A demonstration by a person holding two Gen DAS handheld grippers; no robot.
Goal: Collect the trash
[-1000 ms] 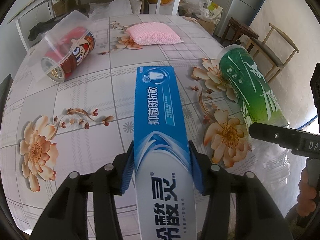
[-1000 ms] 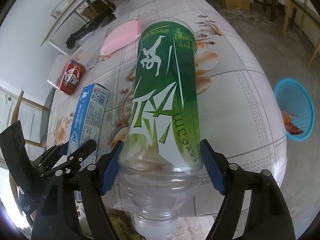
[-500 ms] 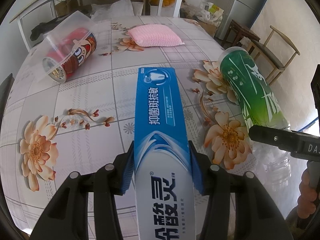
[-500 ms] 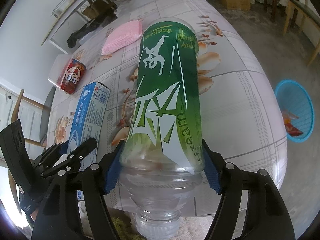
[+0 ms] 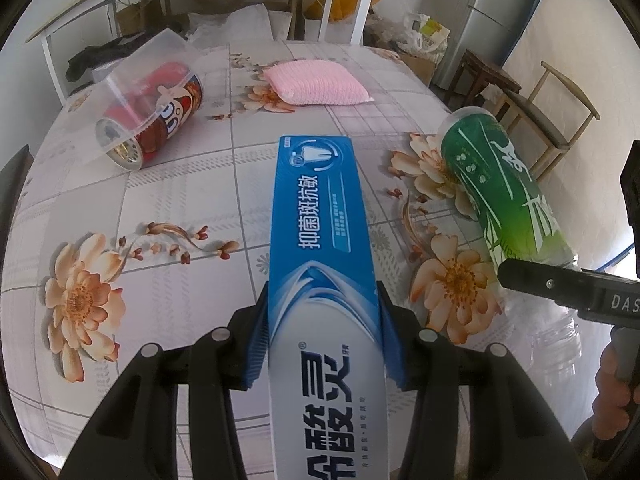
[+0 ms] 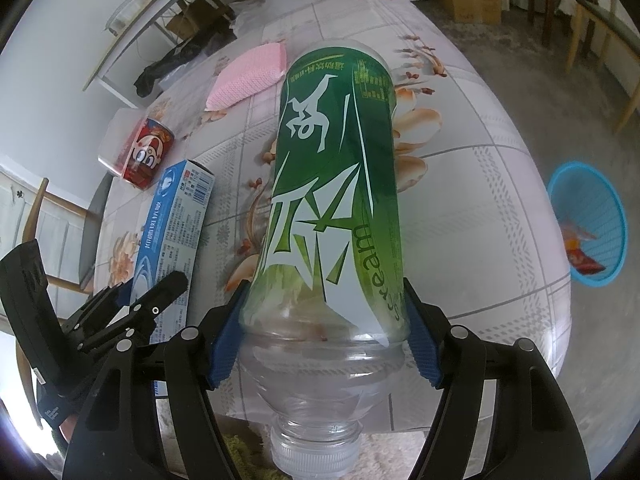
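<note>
Two claws are each clamped on a piece of trash above the floral-patterned counter [image 5: 192, 184]. Our left claw [image 5: 322, 336] grips a long blue-and-white cardboard toothpaste box [image 5: 320, 240] across its width, blue pads pressed to both long sides, with the box pointing out over the middle of the counter. Our right claw [image 6: 326, 344] grips a clear plastic bottle with a green printed sleeve [image 6: 336, 184] near its shoulder, pads tight on either side; the white cap faces the camera and the base points toward the counter's far edge. In the left wrist view this bottle [image 5: 500, 188] shows over the counter's right edge, beside the black body of the right claw.

Toward the far left corner, we see a red cartoon-printed can [image 5: 156, 120] lying on its side inside a tipped clear plastic tub [image 5: 132, 80]. A pink knitted pad [image 5: 316, 88] lies flat near the far edge. Off the counter's right edge, down on the floor, stands a round blue plastic basket [image 6: 588, 224] with a red wrapper inside. A wooden chair [image 5: 560, 120] stands beyond the right edge.
</note>
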